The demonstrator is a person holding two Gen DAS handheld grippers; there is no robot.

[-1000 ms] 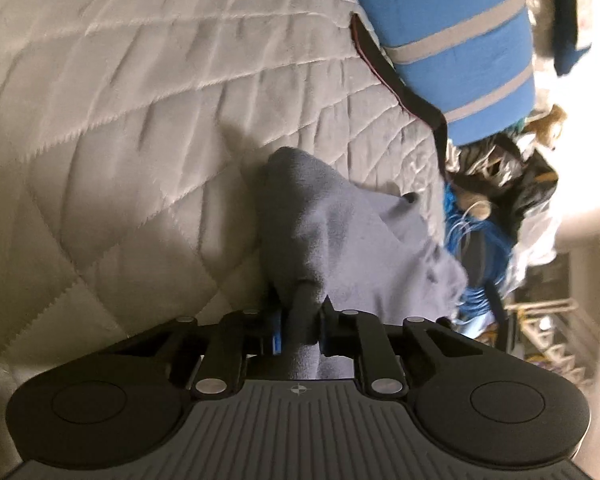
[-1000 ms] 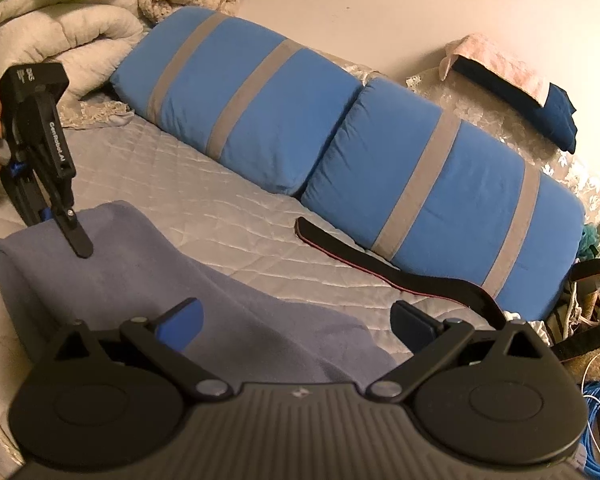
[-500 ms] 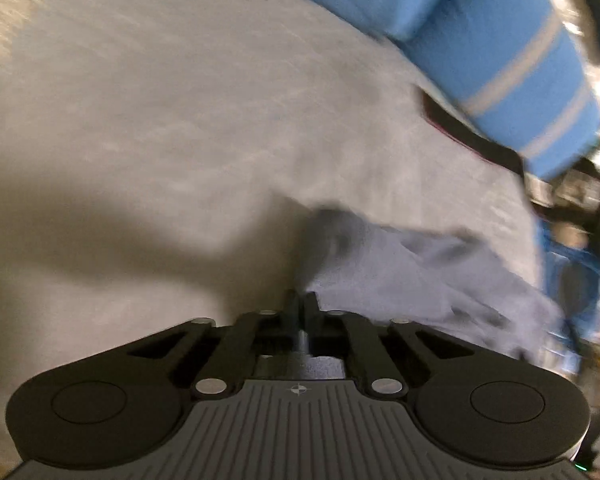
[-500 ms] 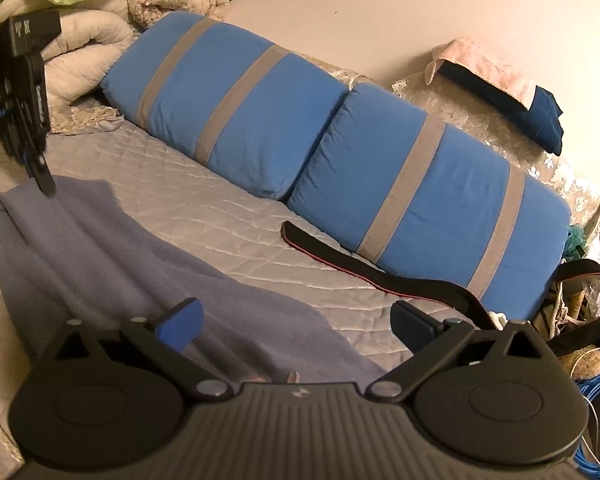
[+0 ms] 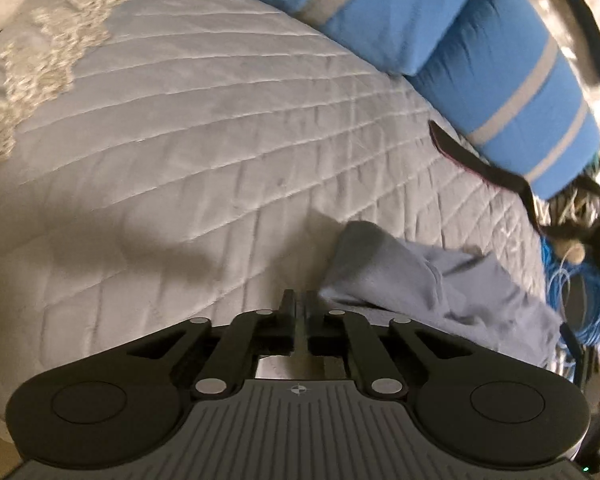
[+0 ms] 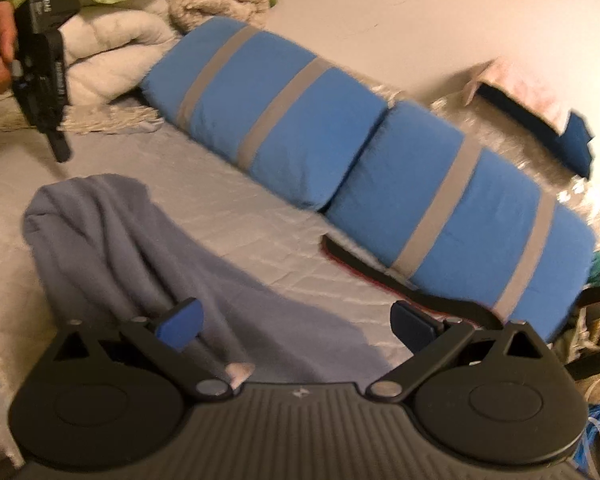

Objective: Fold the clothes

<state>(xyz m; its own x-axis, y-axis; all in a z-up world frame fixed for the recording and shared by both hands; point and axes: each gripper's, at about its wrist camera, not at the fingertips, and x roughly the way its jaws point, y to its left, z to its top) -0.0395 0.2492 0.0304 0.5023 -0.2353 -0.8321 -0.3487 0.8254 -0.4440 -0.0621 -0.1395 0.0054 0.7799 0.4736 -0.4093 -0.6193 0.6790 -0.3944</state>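
1. I see a bed [image 5: 220, 128] under a pale grey quilted cover, a plain cream wall behind it; clutter and blue cable [image 5: 572, 280] crowd its far end.
2. Two blue pillows [image 6: 440, 208] with grey stripes lie end to end along the wall; one dark strap [image 6: 364, 264] rests just beside them; bedding is heaped at the head, number unclear.
3. One garment [image 6: 148, 256], grey-blue, lies rumpled on the quilt near my edge.
4. My left gripper [image 5: 298, 300] hangs above the bed, jaws nearly together after parting a sliver, nothing between them; the garment sits just beside it.
5. My right gripper [image 6: 296, 320] stands wide over the garment, gripping nothing.
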